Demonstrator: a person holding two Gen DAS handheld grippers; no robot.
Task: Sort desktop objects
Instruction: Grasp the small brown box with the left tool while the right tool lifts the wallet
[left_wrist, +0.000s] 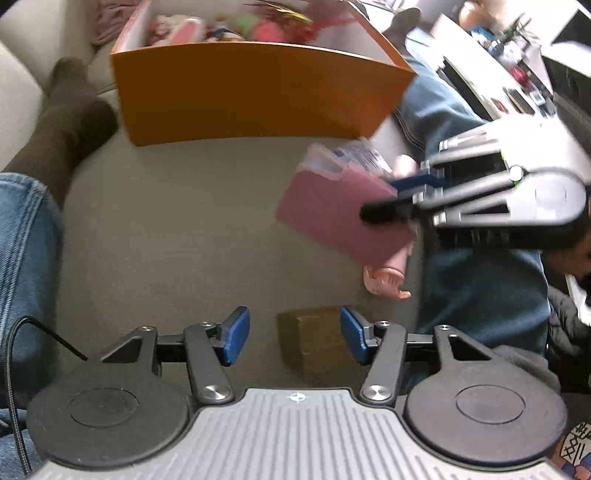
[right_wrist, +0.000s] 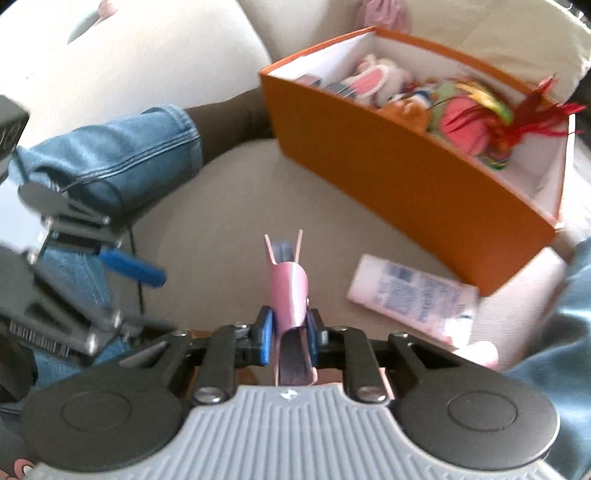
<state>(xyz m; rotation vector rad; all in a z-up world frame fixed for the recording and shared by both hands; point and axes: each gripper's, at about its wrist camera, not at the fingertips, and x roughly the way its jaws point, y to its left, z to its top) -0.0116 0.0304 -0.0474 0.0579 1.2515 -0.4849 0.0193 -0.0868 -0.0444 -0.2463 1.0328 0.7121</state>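
My right tongs clench a pink booklet, lifted above the sofa cushion. My left tongs hang released. I judge this the carry step: next, over the orange box, then release.

My right gripper smears with motion blur, and the pink booklet it clamps hides most of the pink doll. The orange box's toys blur together. The brown block sits half behind my left jaw.
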